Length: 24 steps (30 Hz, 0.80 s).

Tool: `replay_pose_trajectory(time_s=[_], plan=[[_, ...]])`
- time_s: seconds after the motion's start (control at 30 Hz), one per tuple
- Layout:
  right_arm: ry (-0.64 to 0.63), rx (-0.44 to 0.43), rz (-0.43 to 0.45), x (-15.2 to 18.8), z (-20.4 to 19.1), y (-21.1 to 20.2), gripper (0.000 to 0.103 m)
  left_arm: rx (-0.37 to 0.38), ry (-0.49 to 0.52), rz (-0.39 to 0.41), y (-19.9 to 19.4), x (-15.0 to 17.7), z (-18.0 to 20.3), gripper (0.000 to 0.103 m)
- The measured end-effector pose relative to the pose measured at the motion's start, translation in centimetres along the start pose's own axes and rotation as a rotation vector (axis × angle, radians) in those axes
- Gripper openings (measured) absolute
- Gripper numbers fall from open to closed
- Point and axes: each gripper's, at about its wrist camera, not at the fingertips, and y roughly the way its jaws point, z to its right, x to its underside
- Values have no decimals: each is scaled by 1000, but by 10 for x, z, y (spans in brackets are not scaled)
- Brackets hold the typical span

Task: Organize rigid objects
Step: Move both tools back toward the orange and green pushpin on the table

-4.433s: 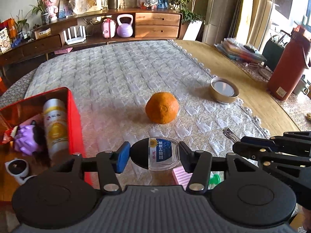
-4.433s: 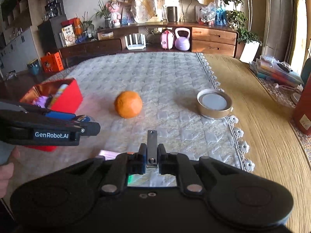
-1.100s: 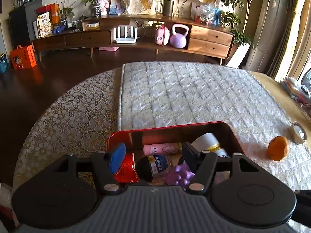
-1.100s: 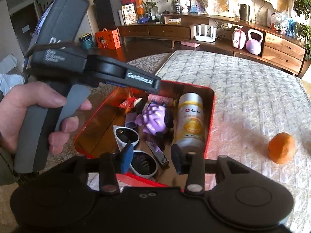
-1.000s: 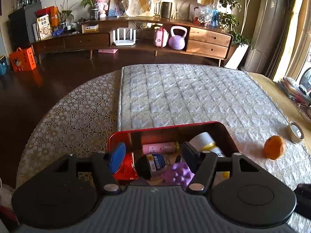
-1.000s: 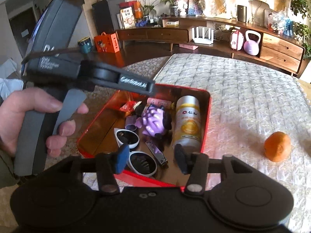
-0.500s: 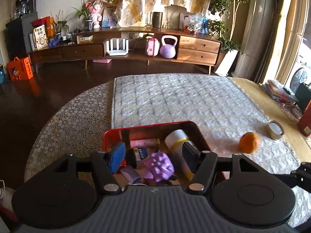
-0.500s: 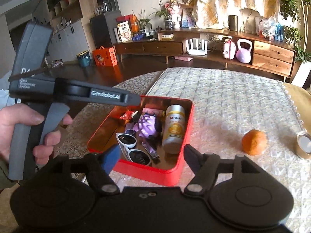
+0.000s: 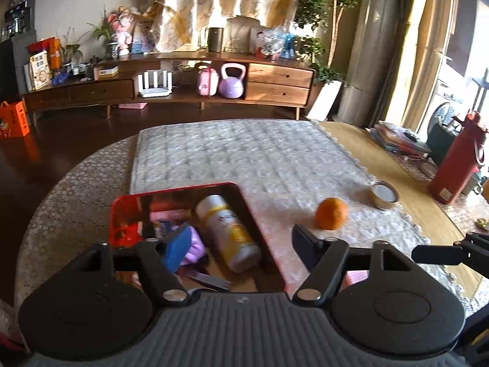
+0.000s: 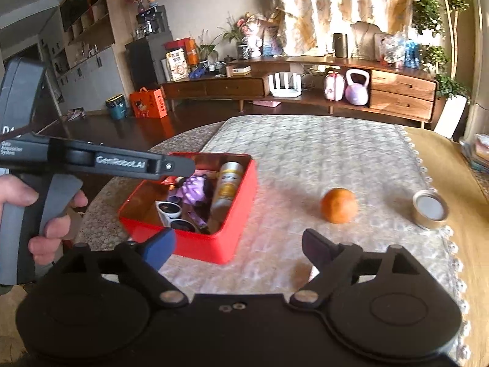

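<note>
A red tin box point(image 9: 258, 218) point(image 10: 232, 238) sits on the quilted table cover and holds a white and yellow bottle point(image 9: 227, 232) point(image 10: 227, 188), a purple toy point(image 9: 194, 249) point(image 10: 194, 191), nail clippers point(image 9: 211, 279) and other small items. My left gripper point(image 9: 240, 246) is open and empty above the box's near right side; in the right wrist view its body point(image 10: 122, 162) hangs over the box. My right gripper point(image 10: 237, 247) is open and empty, in front of the box. An orange point(image 9: 331, 214) point(image 10: 339, 205) lies on the cover to the right of the box.
A round tin point(image 9: 383, 195) point(image 10: 430, 209) stands right of the orange near the cover's lace edge. A red flask point(image 9: 458, 165) and a stack of books point(image 9: 397, 140) sit at the table's right side. A small pink item point(image 9: 356, 276) lies behind my left gripper's right finger.
Both grippers let go of their items into the red box, opened wide and pulled back and up. The box and orange now look farther away.
</note>
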Motion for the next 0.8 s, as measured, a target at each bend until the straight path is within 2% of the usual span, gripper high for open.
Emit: replay_pose_trajectory(time_s=[0.1,0.47,0.8], plan=[[10,17,24,6,9,-10,103,20,4,5,-2,2,15,81],[52,76,26,30,52,-23,103,83,7,21,7,3,56,84],[22,78,-15,52,74,-6,103,102,24,-17,40,-3,91,84]])
